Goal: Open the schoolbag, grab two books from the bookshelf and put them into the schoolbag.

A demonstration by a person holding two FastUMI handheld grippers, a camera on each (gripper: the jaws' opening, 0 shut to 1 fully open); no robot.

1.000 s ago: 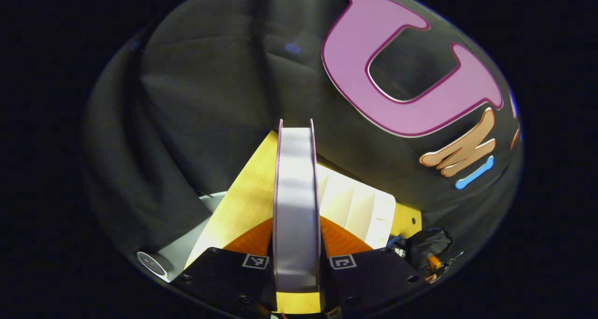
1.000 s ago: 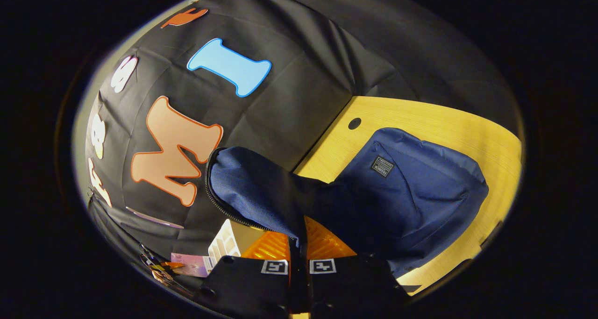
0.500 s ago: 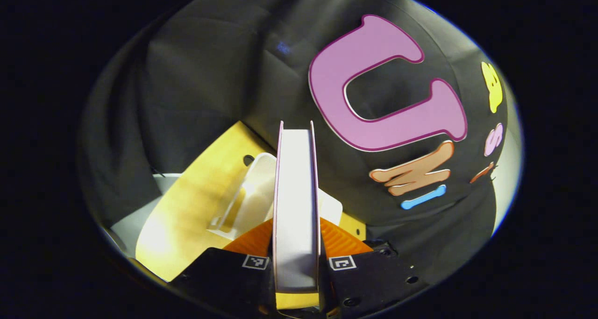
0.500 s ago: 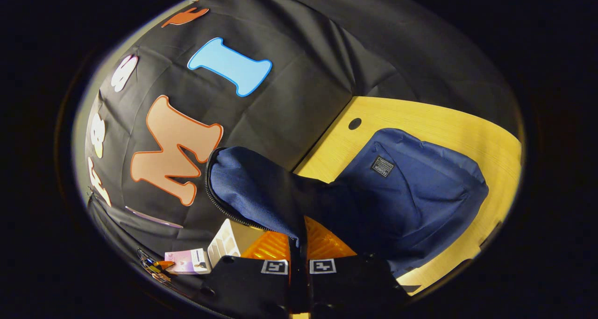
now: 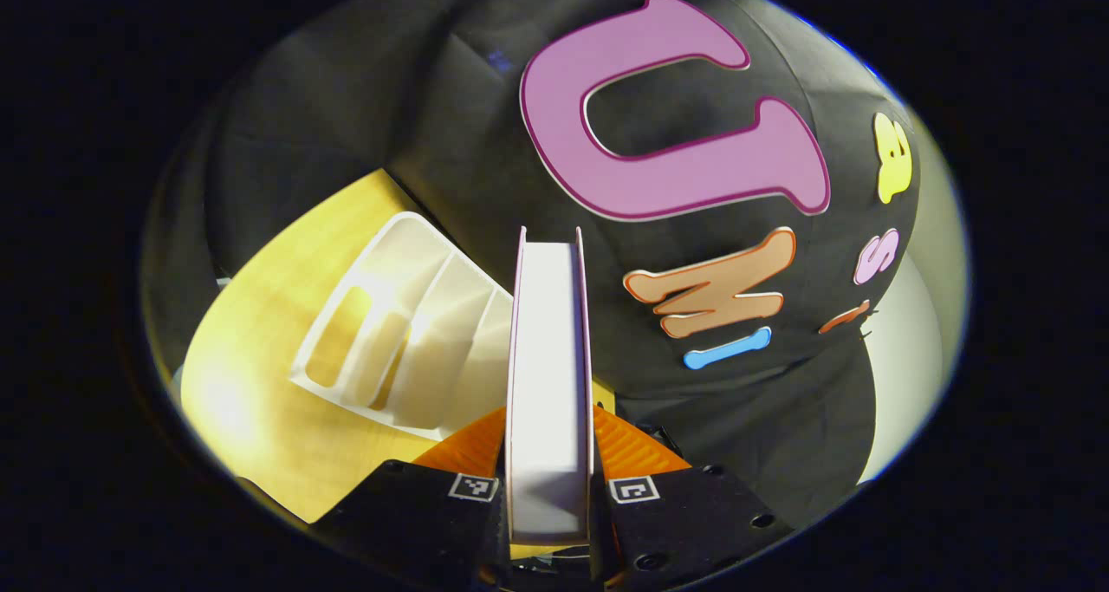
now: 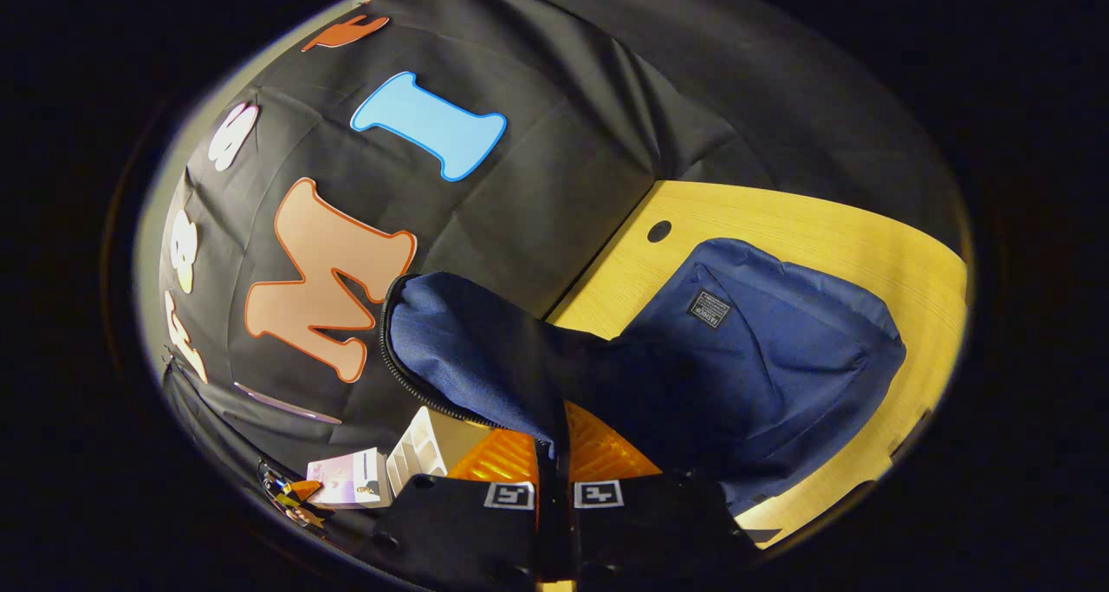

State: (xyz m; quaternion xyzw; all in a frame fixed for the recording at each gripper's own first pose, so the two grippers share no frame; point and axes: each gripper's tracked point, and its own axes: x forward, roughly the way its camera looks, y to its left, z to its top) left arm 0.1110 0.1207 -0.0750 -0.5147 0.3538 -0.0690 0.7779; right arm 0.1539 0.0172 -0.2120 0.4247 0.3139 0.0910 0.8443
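My left gripper (image 5: 549, 453) is shut on a book (image 5: 549, 375) held edge-on, its white page block and pink cover rising between the fingers. To the left of the book the white bookshelf (image 5: 407, 332) stands on the wooden table (image 5: 260, 358), its slots bare. In the right gripper view, the blue schoolbag (image 6: 762, 358) lies on the table (image 6: 814, 228). My right gripper (image 6: 551, 462) is shut on the bag's zippered flap (image 6: 468, 358) and holds it lifted. The book (image 6: 346, 481) and the other gripper (image 6: 299, 497) show low at the left, next to the bookshelf (image 6: 420, 445).
The black cloth wall rises close behind the table. A round cable hole (image 6: 658, 230) sits in the tabletop near the bag.
My left gripper has swung with the book, so the bookshelf has slid left and come fully into sight. In the right gripper view the book has crept closer; the bag flap stays held up.
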